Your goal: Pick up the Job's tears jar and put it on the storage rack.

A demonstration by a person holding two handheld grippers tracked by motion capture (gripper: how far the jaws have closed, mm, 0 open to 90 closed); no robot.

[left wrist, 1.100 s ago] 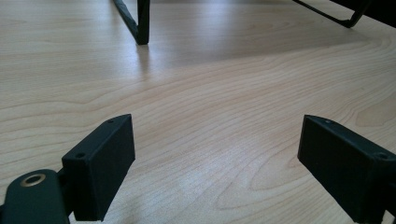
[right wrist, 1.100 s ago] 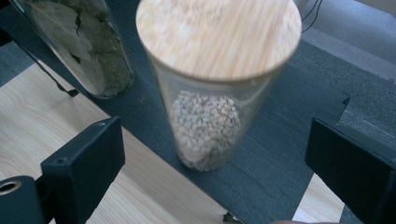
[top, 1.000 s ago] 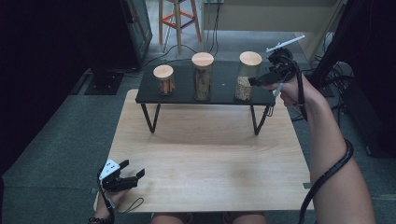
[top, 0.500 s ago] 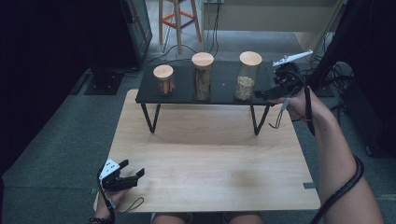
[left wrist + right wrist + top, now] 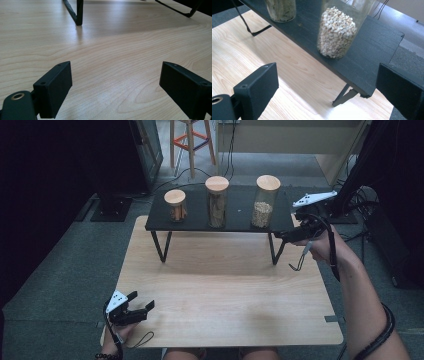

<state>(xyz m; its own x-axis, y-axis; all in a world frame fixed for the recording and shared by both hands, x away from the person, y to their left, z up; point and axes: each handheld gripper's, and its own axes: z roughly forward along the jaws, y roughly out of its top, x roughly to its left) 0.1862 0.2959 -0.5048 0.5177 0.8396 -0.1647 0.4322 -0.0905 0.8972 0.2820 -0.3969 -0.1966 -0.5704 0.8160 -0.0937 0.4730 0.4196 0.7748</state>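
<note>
Three glass jars with wooden lids stand on a black raised shelf (image 5: 240, 222) at the far side of the wooden table (image 5: 225, 295). The short jar (image 5: 175, 206) is at the left and a taller one (image 5: 217, 202) in the middle. The jar of pale beans (image 5: 263, 202) is at the right. My right gripper (image 5: 281, 236) hovers open just off the shelf's right end, a little below the bean jar (image 5: 337, 32), with nothing between its jaws (image 5: 327, 85). My left gripper (image 5: 141, 301) rests open at the table's near left corner over bare wood (image 5: 115, 85).
The shelf stands on thin black legs (image 5: 161, 247), one of which shows in the left gripper view (image 5: 78, 12). A stool (image 5: 190, 140) and cables lie on the floor behind the table. Dark equipment stands at the far right.
My right gripper has drawn back from beside the bean jar, moving down and toward the person. The jar stays standing on the shelf. The left gripper has not moved.
</note>
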